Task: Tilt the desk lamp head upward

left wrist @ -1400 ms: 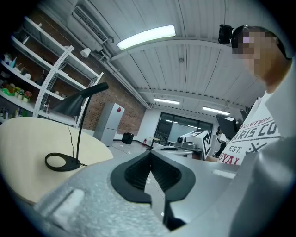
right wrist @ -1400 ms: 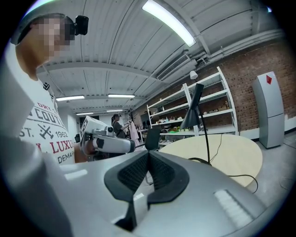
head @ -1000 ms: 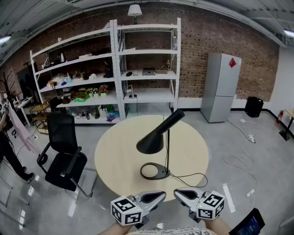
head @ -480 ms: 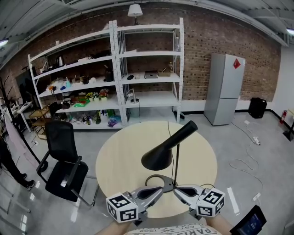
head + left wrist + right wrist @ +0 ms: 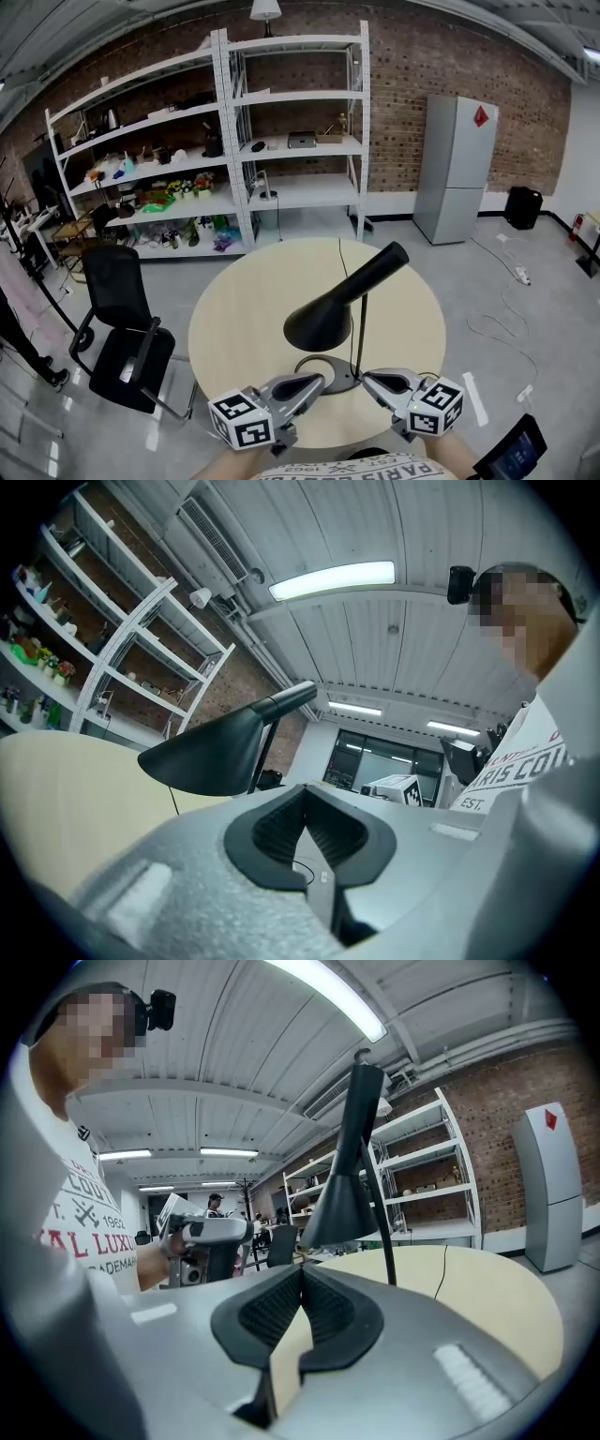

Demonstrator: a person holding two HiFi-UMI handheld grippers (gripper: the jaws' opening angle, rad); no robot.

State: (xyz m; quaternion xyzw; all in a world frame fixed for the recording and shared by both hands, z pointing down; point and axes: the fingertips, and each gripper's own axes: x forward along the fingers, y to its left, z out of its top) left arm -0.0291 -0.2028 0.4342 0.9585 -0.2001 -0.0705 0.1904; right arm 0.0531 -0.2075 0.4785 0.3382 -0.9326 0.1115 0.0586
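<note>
Grippers nearest, low at the bottom of the head view, each with its marker cube turned outward. Left gripper (image 5: pixel 317 380) aimed inward to the right, jaws pressed together along their ribbed pads, nothing between them in the left gripper view (image 5: pixel 306 791). Right gripper (image 5: pixel 368 379) aimed inward to the left, jaws likewise closed tip to tip and empty in its own view (image 5: pixel 301 1270). Tips apart from each other, both above the near edge of the round table (image 5: pixel 234 309).

Just beyond and between the tips, the desk lamp's ring-shaped base (image 5: pixel 328 375) flat on the tabletop; whether either tip touches it cannot be told. Thin stem (image 5: pixel 361 333) upright from the base. Black cone of the lamp head (image 5: pixel 322 323) hung over the base, mouth facing down, neck slanting up to the right past the stem top. Same lamp head seen from below in the left gripper view (image 5: pixel 208 752) and beside the stem in the right gripper view (image 5: pixel 341 1206). Neither gripper on the head. Thin cord (image 5: pixel 342 262) across the tabletop toward the far edge.

Left of the table, a black office chair (image 5: pixel 127 333) on the grey floor. Right of it, a loose cable (image 5: pixel 502 314) on the floor.

Farthest, white shelving (image 5: pixel 230 141) full of small items against the brick wall (image 5: pixel 403 84), and a grey refrigerator (image 5: pixel 455 169) to the right.
</note>
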